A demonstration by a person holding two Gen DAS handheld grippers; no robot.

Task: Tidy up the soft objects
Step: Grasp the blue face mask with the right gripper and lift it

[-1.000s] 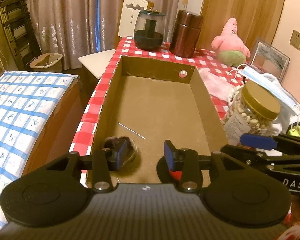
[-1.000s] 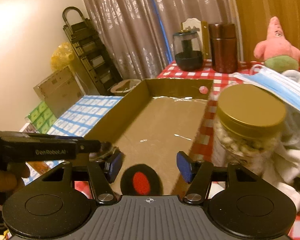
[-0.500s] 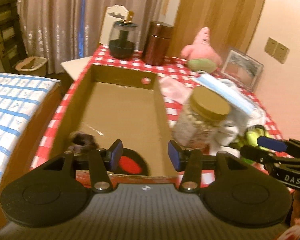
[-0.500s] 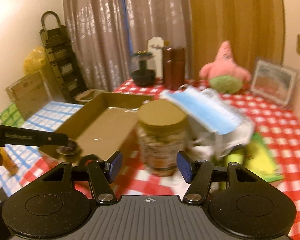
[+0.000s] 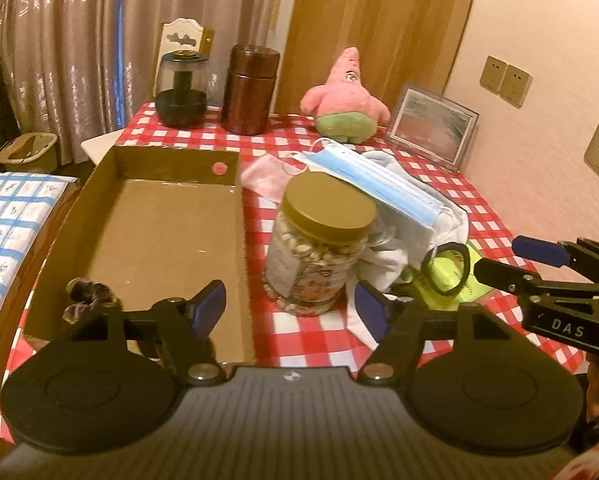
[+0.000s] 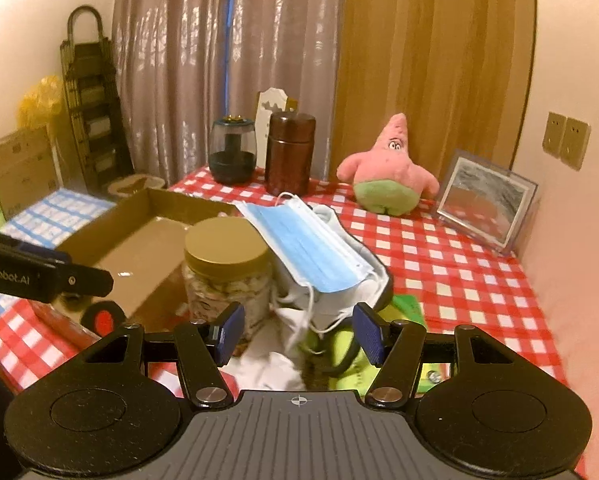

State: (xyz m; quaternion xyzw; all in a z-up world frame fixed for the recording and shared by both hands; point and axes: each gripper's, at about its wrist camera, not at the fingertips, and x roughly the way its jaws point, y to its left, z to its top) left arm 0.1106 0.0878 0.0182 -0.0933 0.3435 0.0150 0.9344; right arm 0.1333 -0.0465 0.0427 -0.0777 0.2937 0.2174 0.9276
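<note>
Both grippers stand with jaws apart and empty: the left gripper (image 5: 291, 306) hovers at the near end of the cardboard box (image 5: 241, 216), the right gripper (image 6: 297, 334) over the pile beside the nut jar (image 6: 225, 268). The blue face mask (image 6: 315, 252) lies draped on white cloth (image 6: 279, 360) on the bench (image 6: 439, 252), its long axis running from far-left down to near-right, tilted. The next pick is probably this mask; pinch one thin edge squarely, clear of the ear loops and jar, then lift toward the box, where a dark scrunchie (image 5: 87, 294) already sits.
</note>
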